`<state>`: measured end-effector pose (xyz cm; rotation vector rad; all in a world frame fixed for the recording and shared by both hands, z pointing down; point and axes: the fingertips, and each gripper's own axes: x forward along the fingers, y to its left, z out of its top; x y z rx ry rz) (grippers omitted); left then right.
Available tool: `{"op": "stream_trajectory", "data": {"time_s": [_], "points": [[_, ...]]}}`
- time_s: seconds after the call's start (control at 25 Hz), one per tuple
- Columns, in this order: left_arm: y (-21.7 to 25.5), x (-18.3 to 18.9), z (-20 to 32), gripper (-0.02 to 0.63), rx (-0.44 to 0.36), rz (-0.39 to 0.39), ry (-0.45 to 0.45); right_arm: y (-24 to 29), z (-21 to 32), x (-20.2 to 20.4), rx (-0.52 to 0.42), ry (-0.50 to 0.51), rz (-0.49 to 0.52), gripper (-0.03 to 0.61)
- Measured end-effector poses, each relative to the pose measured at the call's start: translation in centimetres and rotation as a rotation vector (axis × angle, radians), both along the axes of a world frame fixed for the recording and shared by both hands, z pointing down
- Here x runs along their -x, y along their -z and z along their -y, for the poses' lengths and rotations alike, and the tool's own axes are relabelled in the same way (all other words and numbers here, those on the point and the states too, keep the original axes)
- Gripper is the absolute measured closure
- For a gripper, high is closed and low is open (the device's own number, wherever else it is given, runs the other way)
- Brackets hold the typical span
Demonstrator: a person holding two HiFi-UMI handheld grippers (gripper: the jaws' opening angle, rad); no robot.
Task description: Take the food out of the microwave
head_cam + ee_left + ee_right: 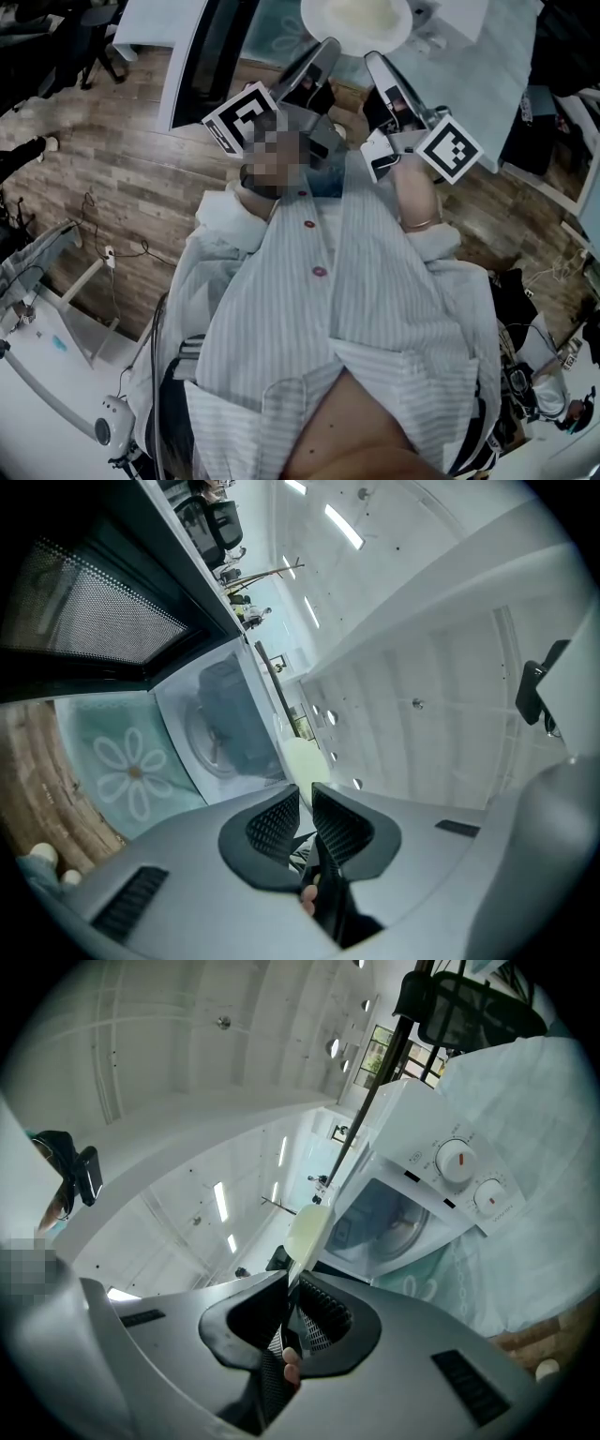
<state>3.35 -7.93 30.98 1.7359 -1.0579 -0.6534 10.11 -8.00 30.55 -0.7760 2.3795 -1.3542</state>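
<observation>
**Kid:** Where is the plate?

**Helper:** The plate [356, 21] is out of the microwave [403, 1213]. It sits in front of the open hole, over the near edge of the tabletop [506, 66], the edge next to the person. It is pale and round. I can't see what food is on it.

**Kid:** Who is holding it?

**Helper:** Both tools are. The left tool [323, 52] pinches the plate's left rim. The right tool [380, 66] pinches the right rim. Each tool is almost closed, with only the thin rim between its two sides. In each tool's own view the rim pokes out just past the tips.

**Kid:** So the plate is in the middle?

**Helper:** Yes, right between the two tools, touching both. The tools point flat, so the plate looks flat too.

**Kid:** What part of the job is this?

**Helper:** I think it's the carrying part. The door [214, 56] hangs open at the left, and the inside looks empty but for the glass tray.

**Kid:** What comes next?

**Helper:** My guess is that the plate has to go down on the flowery cloth [122, 771] on the tabletop, in front of the microwave. Both tools should go down together, so the plate doesn't tip. Then they can let go.
</observation>
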Motion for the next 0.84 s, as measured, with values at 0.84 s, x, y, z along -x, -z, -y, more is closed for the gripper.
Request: {"op": "stream_trajectory", "data": {"time_s": [0.84], "points": [[-0.36, -0.19, 0.34, 0.565, 0.005, -0.007, -0.030, -0.29, 0.05, -0.20, 0.010, -0.028, -0.007, 0.520]]}}
